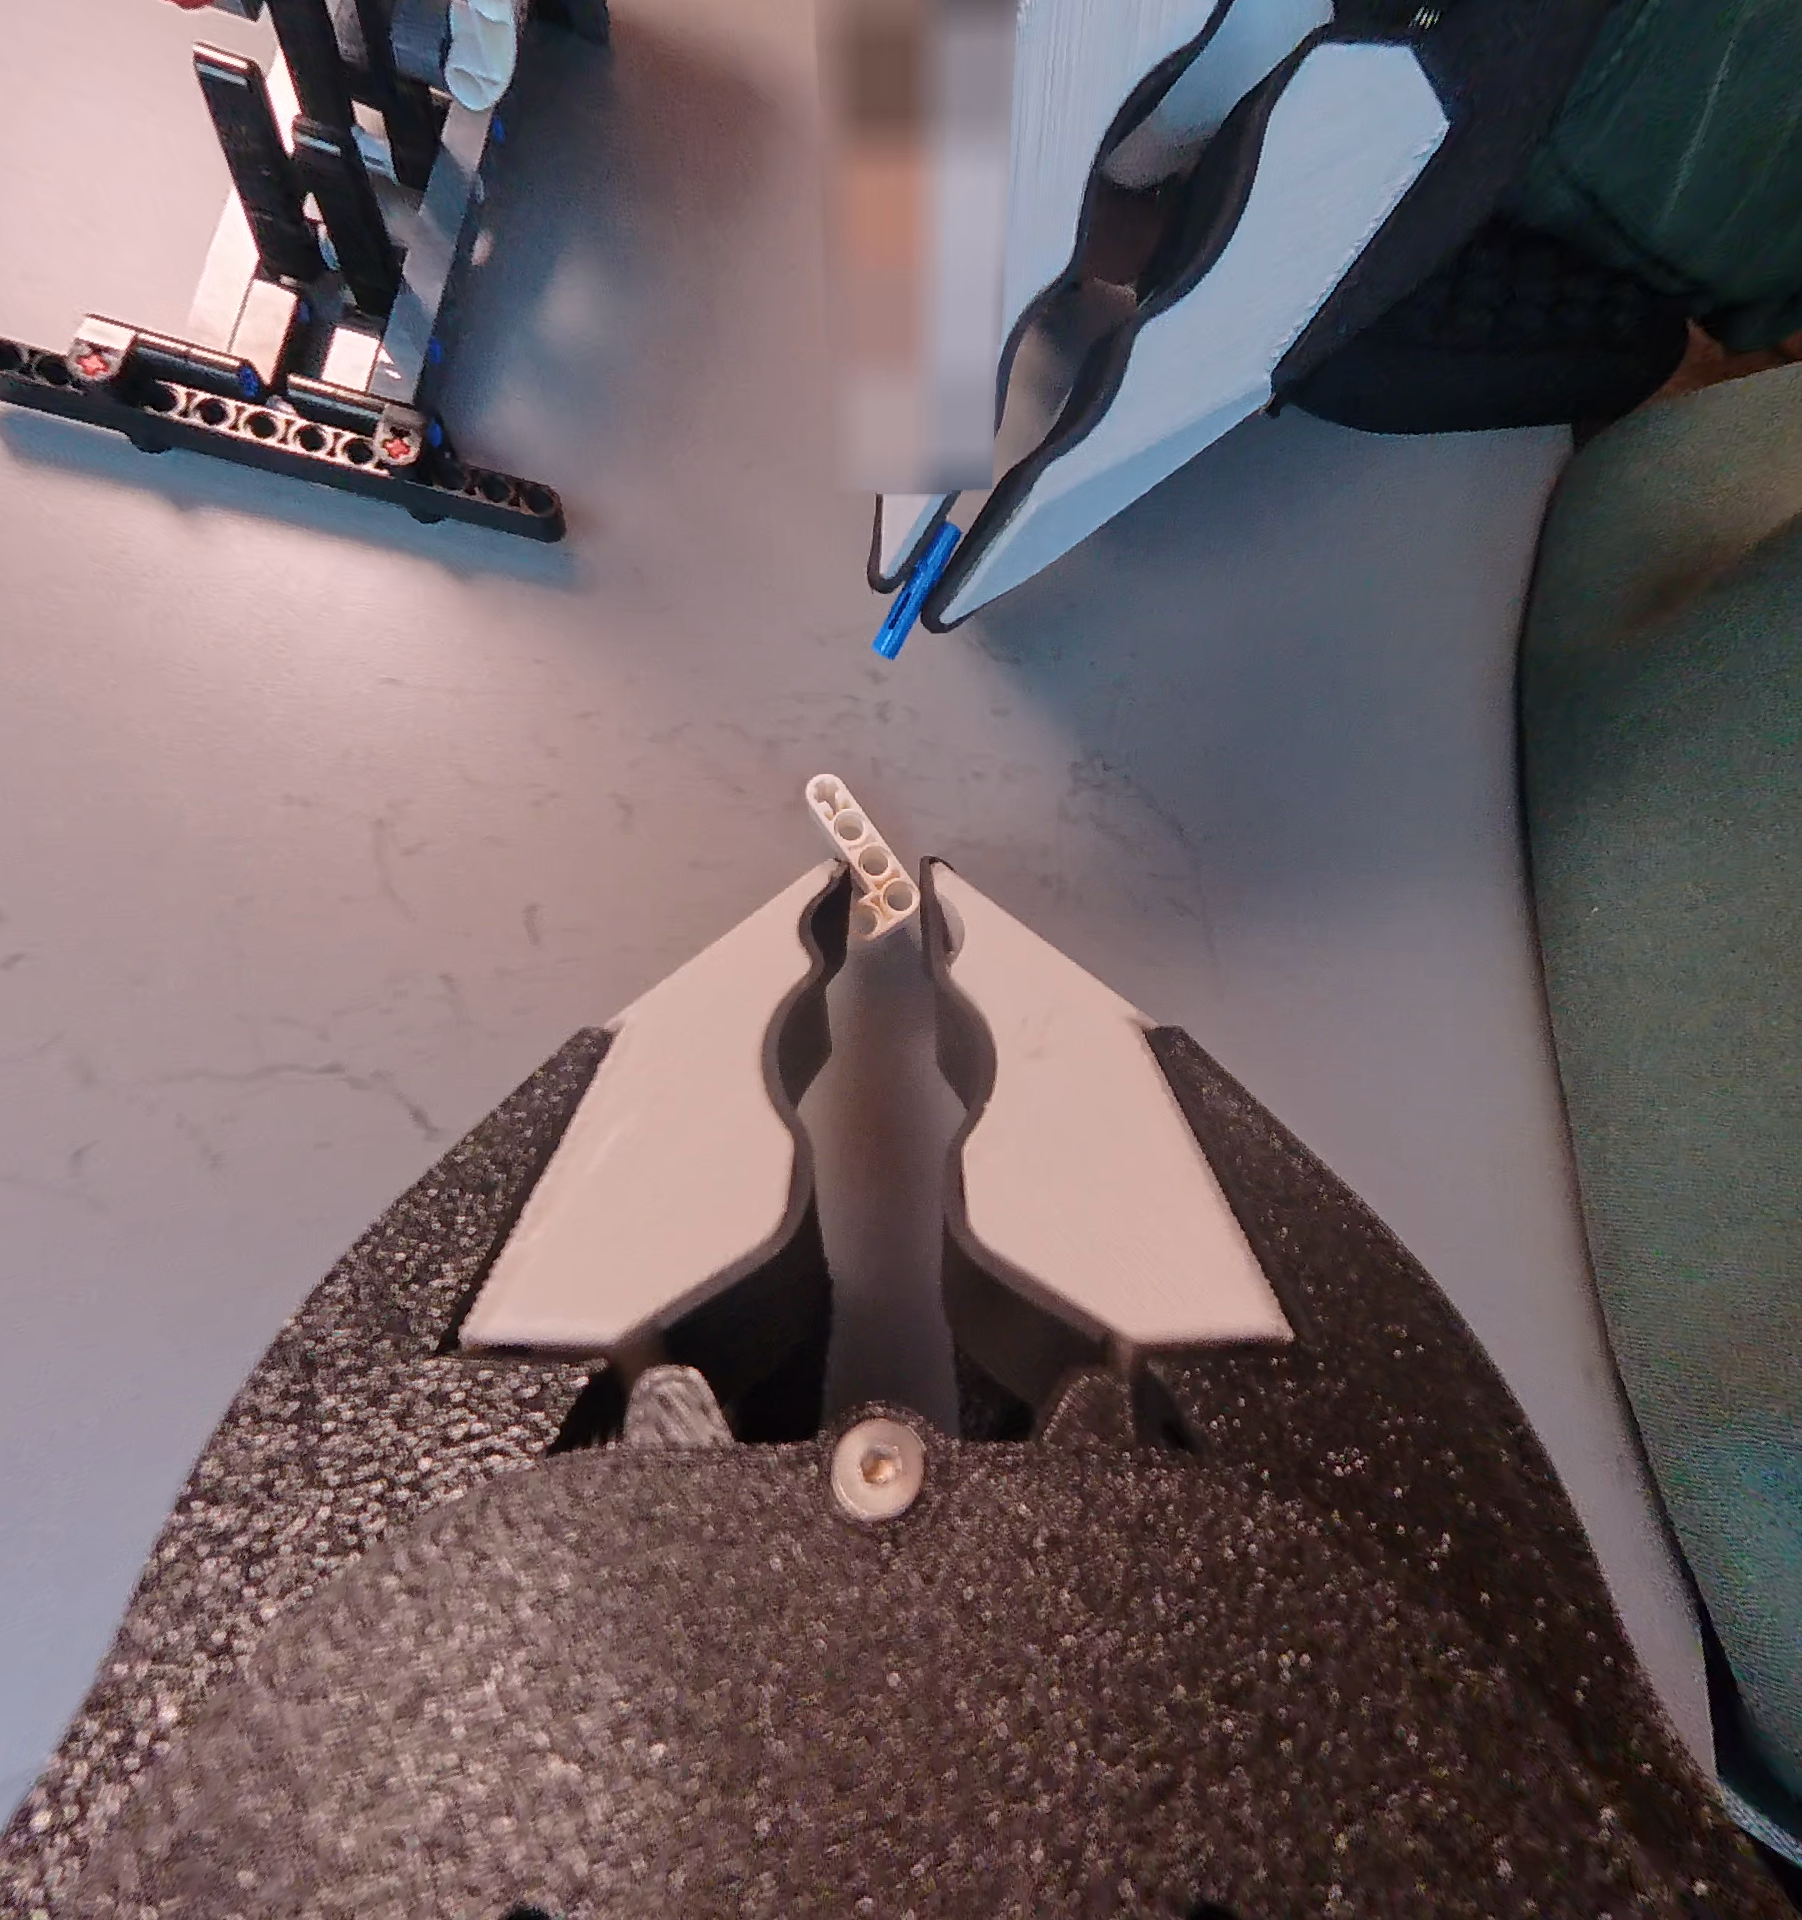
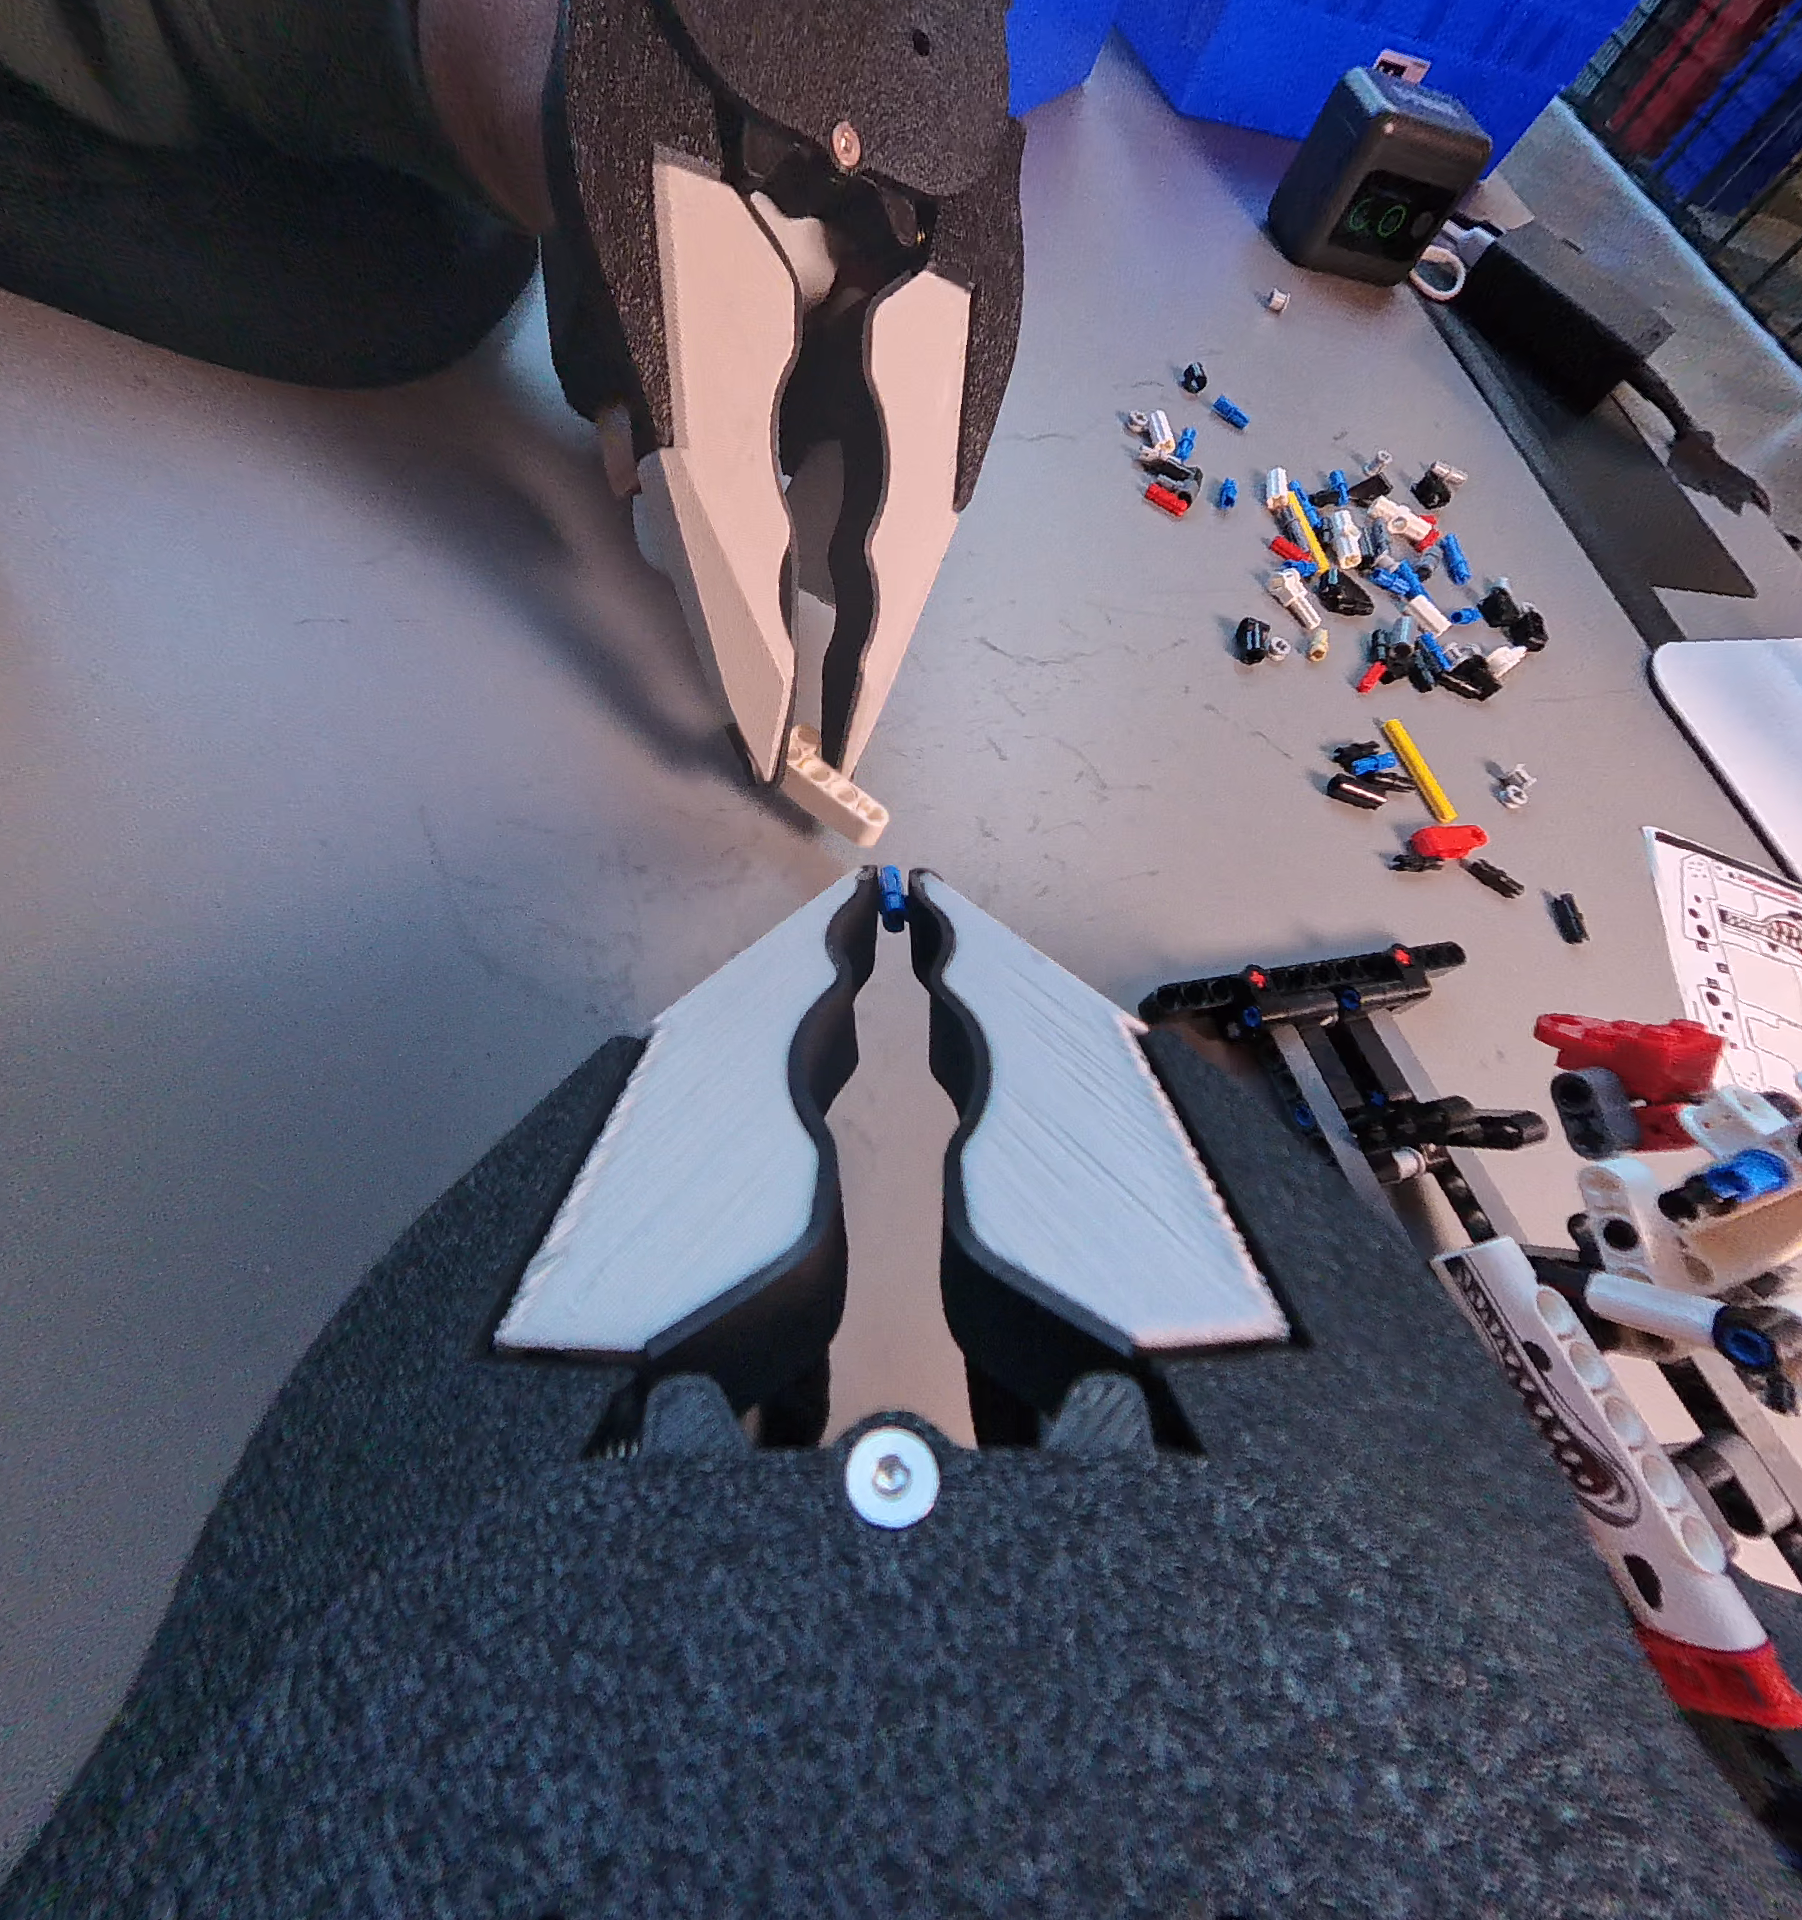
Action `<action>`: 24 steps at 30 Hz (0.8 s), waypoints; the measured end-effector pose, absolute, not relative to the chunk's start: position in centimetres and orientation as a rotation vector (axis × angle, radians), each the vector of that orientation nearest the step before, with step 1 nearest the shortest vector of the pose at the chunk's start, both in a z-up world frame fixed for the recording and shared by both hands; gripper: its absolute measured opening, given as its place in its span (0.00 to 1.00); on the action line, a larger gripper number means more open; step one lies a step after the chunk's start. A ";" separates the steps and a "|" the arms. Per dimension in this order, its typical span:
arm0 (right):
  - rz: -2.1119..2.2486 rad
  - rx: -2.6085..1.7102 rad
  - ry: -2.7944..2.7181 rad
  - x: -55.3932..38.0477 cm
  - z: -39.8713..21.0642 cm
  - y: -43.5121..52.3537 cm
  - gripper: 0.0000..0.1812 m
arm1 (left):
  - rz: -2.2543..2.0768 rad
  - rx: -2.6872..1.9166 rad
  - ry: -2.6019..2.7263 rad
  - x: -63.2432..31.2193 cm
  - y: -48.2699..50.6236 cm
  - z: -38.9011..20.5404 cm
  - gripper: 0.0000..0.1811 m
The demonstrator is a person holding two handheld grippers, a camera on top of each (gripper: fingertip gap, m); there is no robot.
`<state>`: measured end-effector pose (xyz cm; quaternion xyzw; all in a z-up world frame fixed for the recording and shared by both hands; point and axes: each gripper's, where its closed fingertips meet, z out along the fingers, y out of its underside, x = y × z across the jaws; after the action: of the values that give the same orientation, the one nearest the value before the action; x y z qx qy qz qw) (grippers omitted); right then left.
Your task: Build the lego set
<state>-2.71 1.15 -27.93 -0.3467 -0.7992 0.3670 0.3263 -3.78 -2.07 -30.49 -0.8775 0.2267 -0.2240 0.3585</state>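
My left gripper (image 1: 881, 883) is shut on a small white beam with holes (image 1: 861, 852), which sticks out past its tips above the grey table. My right gripper (image 2: 889, 883) is shut on a blue pin (image 2: 890, 896). In the left wrist view the right gripper (image 1: 912, 592) comes in from the upper right with the blue pin (image 1: 912, 592) pointing toward the white beam, a short gap apart. In the right wrist view the left gripper (image 2: 809, 764) holds the white beam (image 2: 843, 795) just beyond the pin.
The part-built black, white and red model (image 2: 1396, 1101) lies on the table at the right, also in the left wrist view (image 1: 284, 312). Several loose small parts (image 2: 1364, 561) are scattered farther back. An instruction sheet (image 2: 1759, 956), a black device (image 2: 1380, 166) and a green seat (image 1: 1707, 935) border the table. The tips of one gripper are about 5 cm away from the tips of the other.
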 end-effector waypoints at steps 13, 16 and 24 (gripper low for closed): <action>0.640 -0.788 -2.230 -2.0 -31.3 2.0 0.03 | -0.646 -2.129 0.417 -5.0 -1.1 -27.7 0.07; 0.655 -0.806 -2.224 -2.0 -31.3 2.1 0.04 | -0.647 -2.120 0.405 -5.1 -1.0 -27.6 0.07; 0.748 -0.852 -2.202 -2.2 -30.6 1.9 0.12 | -0.639 -2.103 0.399 -5.2 -1.1 -27.2 0.07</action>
<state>-2.16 1.85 -30.57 -0.3253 -0.8404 0.2853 0.3263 -5.20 -1.08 -27.25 -0.8462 0.1604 -0.2572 0.4383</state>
